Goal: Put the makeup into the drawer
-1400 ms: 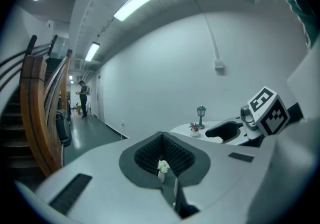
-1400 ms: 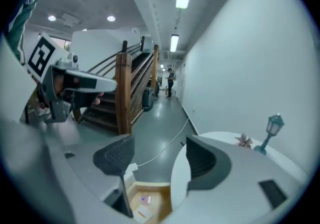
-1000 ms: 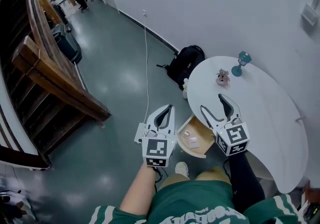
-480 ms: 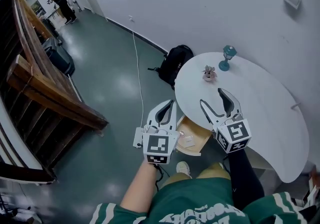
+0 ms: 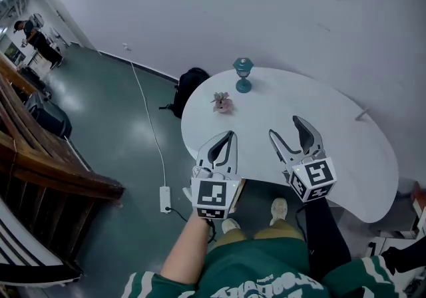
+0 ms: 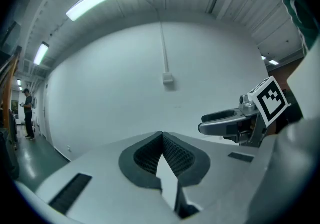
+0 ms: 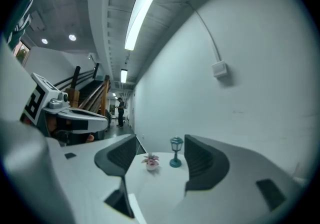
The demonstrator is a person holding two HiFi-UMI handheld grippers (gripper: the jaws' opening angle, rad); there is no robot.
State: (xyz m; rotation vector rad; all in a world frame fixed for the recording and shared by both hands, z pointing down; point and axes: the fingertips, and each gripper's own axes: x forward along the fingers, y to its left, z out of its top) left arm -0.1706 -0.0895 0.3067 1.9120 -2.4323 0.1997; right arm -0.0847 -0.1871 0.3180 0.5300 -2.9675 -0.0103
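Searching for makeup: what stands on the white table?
Only a teal lantern ornament and a small pink flower stand on the table. The left gripper and the right gripper cover parts of its near edge.

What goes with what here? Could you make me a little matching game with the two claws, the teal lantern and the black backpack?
Things:
1. left gripper
2. right gripper
3. teal lantern
4. black backpack

States or places:
A. on the floor, close to the wall
B. jaws apart, nothing between them
C. standing on the white table, near the pink flower
D. jaw tips together, nothing held

Pairs: 1-D, 2-B, 3-C, 4-A
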